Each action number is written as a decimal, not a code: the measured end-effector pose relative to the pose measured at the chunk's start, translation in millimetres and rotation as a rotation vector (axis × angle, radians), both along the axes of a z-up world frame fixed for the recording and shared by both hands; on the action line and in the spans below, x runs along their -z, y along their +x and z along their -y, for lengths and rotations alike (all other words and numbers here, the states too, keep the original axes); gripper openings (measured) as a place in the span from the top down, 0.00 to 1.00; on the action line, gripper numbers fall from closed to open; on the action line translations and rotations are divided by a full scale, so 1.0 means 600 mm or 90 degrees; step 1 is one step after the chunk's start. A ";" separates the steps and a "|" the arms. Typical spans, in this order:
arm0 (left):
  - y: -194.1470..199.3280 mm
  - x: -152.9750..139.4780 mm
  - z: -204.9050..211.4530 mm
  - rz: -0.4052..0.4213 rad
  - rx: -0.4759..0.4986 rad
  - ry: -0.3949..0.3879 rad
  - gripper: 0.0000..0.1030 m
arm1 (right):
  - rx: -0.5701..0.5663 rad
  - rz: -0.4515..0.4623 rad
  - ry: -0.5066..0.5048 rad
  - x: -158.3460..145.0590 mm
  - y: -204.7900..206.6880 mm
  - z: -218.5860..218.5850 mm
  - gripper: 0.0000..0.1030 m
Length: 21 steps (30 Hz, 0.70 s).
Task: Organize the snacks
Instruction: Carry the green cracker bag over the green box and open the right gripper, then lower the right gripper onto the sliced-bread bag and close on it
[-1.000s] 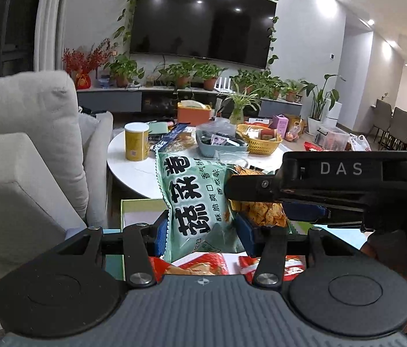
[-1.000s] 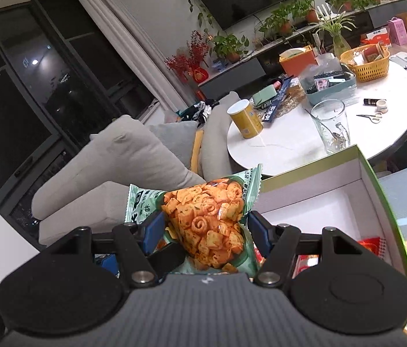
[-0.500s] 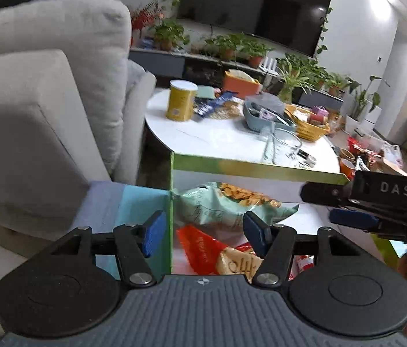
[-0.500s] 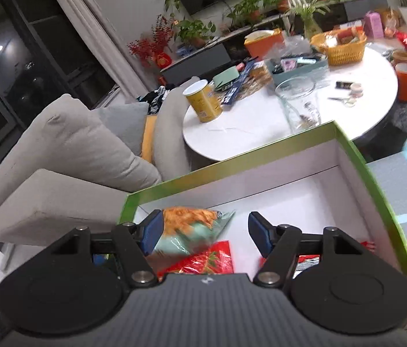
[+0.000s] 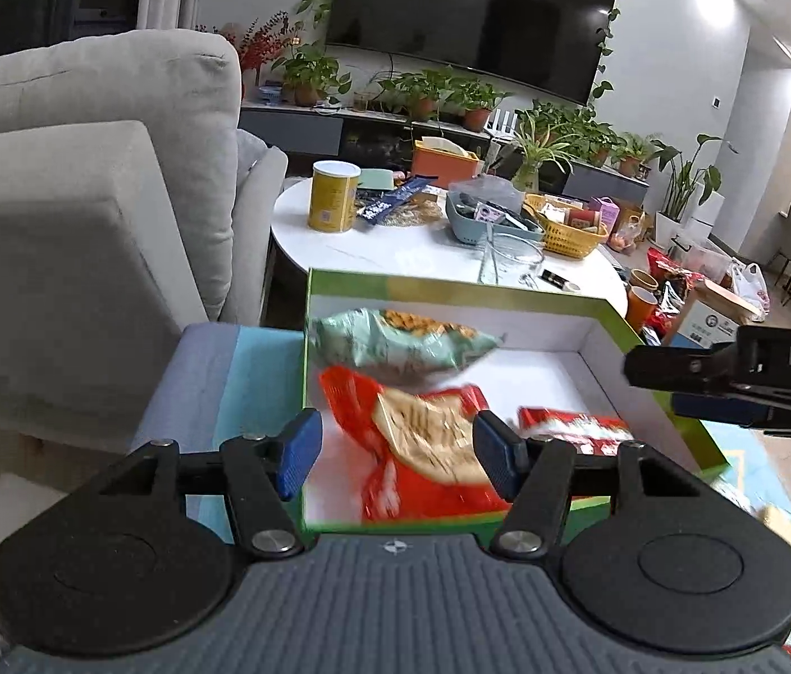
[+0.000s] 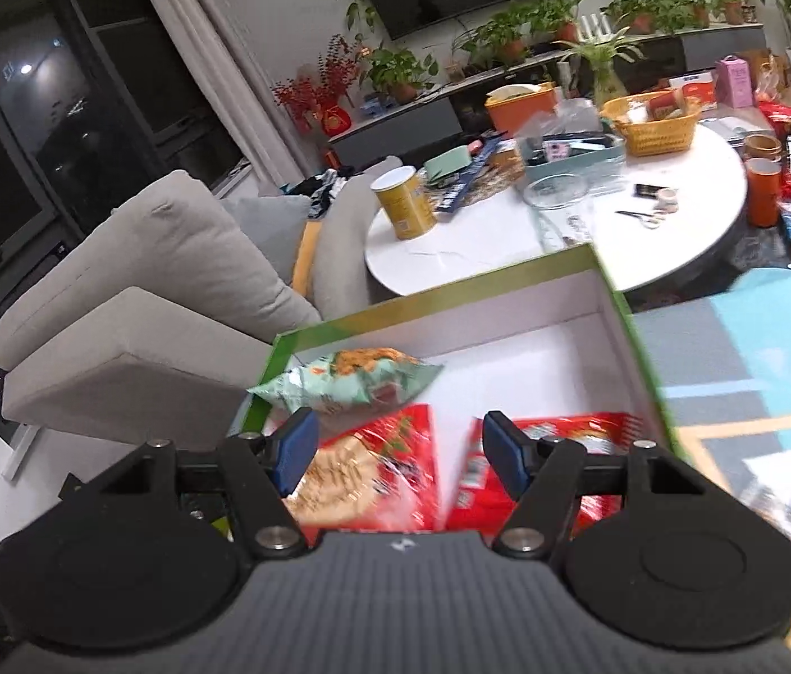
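Note:
A green-rimmed white box (image 5: 451,289) (image 6: 639,342) sits on a blue patterned cloth. Inside lie a pale green snack bag (image 5: 401,345) (image 6: 350,379) at the far left, a red snack bag (image 5: 423,449) (image 6: 373,472) in front of it, and another red bag (image 5: 575,429) (image 6: 558,438) to the right. My left gripper (image 5: 392,452) is open and empty above the box's near side. My right gripper (image 6: 395,458) is open and empty over the red bags; its side shows at the right edge of the left wrist view (image 5: 743,382).
A grey sofa (image 5: 86,196) (image 6: 159,303) stands to the left. Behind the box is a round white table (image 5: 423,247) (image 6: 648,224) with a yellow can (image 5: 333,196), a glass, a yellow basket (image 5: 563,227) and other items. Cartons and bags lie on the floor at right.
Both grippers held the green snack bag a second ago. They let it go into the box and have both drawn back, open and empty.

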<state>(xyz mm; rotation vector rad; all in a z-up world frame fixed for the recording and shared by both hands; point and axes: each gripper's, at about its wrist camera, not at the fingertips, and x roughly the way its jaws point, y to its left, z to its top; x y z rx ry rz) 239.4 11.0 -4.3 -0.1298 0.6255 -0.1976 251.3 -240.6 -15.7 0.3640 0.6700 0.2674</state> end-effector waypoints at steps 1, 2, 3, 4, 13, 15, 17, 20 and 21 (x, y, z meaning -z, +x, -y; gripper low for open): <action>-0.008 -0.001 0.003 0.000 0.002 0.001 0.45 | 0.008 -0.002 -0.003 0.000 -0.008 0.010 0.34; -0.016 -0.002 0.005 0.000 0.004 0.003 0.45 | 0.015 -0.004 -0.006 0.002 -0.013 0.018 0.34; -0.023 -0.002 0.006 0.000 0.006 0.003 0.45 | 0.023 -0.006 -0.010 0.002 -0.020 0.026 0.34; -0.031 -0.003 0.008 0.000 0.008 0.002 0.45 | 0.032 -0.008 -0.017 0.004 -0.027 0.037 0.34; -0.090 0.003 0.032 -0.010 0.034 0.015 0.45 | 0.114 -0.040 -0.035 0.028 -0.074 0.142 0.33; -0.099 0.006 0.034 -0.012 0.036 0.016 0.45 | 0.145 -0.052 -0.037 0.038 -0.079 0.172 0.33; -0.109 0.008 0.038 -0.013 0.039 0.019 0.45 | 0.179 -0.065 -0.031 0.050 -0.083 0.207 0.33; -0.124 0.011 0.046 -0.015 0.043 0.022 0.44 | 0.215 -0.088 -0.011 0.072 -0.085 0.247 0.33; -0.128 0.012 0.049 -0.017 0.046 0.021 0.44 | 0.223 -0.096 -0.006 0.079 -0.084 0.257 0.33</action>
